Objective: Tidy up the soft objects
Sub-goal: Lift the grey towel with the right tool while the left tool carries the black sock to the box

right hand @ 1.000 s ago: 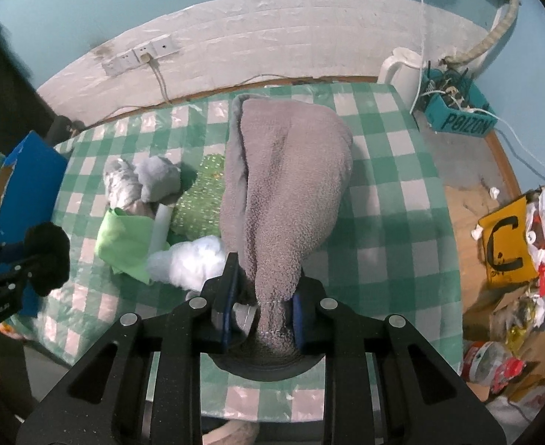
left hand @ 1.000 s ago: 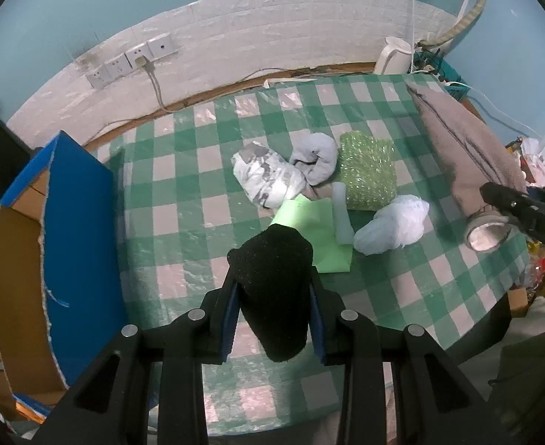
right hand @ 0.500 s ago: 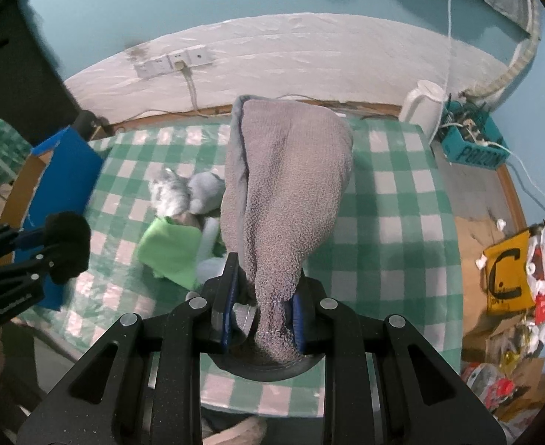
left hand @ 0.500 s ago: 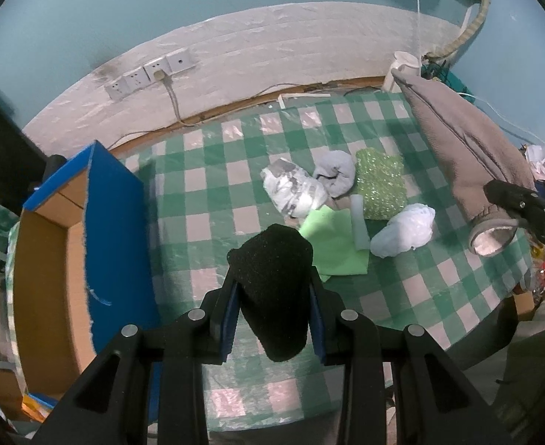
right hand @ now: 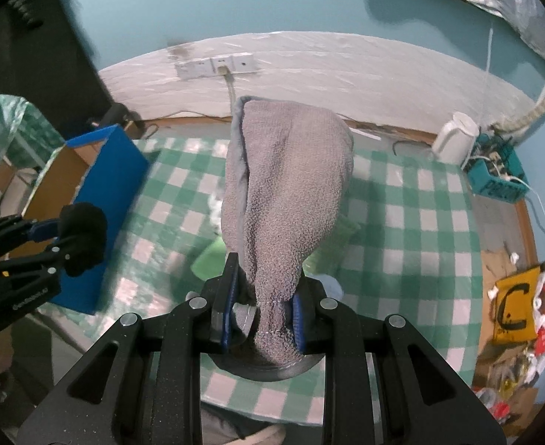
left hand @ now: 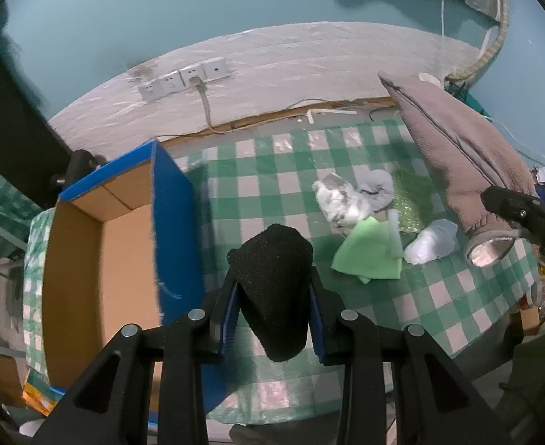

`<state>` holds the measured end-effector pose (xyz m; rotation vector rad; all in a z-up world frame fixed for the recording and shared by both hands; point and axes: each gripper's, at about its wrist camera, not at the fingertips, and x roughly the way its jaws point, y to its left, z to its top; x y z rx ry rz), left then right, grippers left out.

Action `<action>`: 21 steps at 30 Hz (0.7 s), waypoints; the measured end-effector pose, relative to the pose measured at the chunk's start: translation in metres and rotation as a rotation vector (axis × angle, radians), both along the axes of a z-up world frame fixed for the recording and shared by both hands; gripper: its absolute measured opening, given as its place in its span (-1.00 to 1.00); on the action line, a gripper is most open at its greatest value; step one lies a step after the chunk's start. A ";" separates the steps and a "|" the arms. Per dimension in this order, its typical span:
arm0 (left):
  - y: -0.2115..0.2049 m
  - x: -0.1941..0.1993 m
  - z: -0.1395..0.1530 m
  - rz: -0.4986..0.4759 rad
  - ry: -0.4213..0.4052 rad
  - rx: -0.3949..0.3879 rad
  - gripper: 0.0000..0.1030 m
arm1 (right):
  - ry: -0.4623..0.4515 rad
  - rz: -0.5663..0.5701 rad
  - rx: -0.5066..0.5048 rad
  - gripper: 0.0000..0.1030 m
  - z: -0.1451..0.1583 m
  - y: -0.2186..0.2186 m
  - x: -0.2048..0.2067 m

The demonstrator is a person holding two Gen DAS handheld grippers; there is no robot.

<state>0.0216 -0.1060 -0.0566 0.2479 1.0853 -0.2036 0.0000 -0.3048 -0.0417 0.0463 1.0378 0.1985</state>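
Both grippers have risen and drawn back from the surface over the last second, each carrying its load; the blue box now fills more of the left wrist view, and the pile on the cloth looks smaller and farther off.

Blue box (left hand: 176, 222): stands at the left edge of the surface, open at the top, brown cardboard inside. No contents can be made out in it.

Left gripper (left hand: 274, 293): its fingers are closed on a black sponge-like piece (left hand: 272, 282), which bulges above the blue pads and hangs below them. It is held in the air over the checked surface (left hand: 457, 319), just right of the box wall. The right wrist view shows the same gripper (right hand: 59, 239) in front of the box.

Centre of the surface, one cluster lying on the cloth:
- white-and-grey crumpled bundle (left hand: 337, 200), touching a grey rolled cloth (left hand: 378, 193);
- green flat cloth (left hand: 370, 252), in front of those two;
- green bubble-textured sheet (left hand: 415, 200), towards the right edge;
- white crumpled bag (left hand: 433, 246), just beside the green flat cloth.

Right gripper (right hand: 263, 319): its fingers are narrowly closed on the bunched end of a grey towel (right hand: 291, 185). The towel is lifted off the surface and blocks much of the cluster in the right wrist view. In the left wrist view the same towel (left hand: 457, 148) appears over the right edge of the surface.

Beyond the far right corner: a white kettle (right hand: 455, 137).
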 end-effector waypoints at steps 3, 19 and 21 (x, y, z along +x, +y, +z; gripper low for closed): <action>0.011 0.000 0.005 0.016 -0.013 0.002 -0.35 | -0.008 0.027 0.003 -0.56 0.006 0.015 0.004; 0.070 0.001 0.017 0.113 -0.062 0.009 -0.36 | -0.021 0.216 0.022 -0.55 0.021 0.122 0.025; 0.081 0.001 0.017 0.128 -0.067 0.013 -0.36 | -0.020 0.238 0.022 -0.55 0.021 0.135 0.027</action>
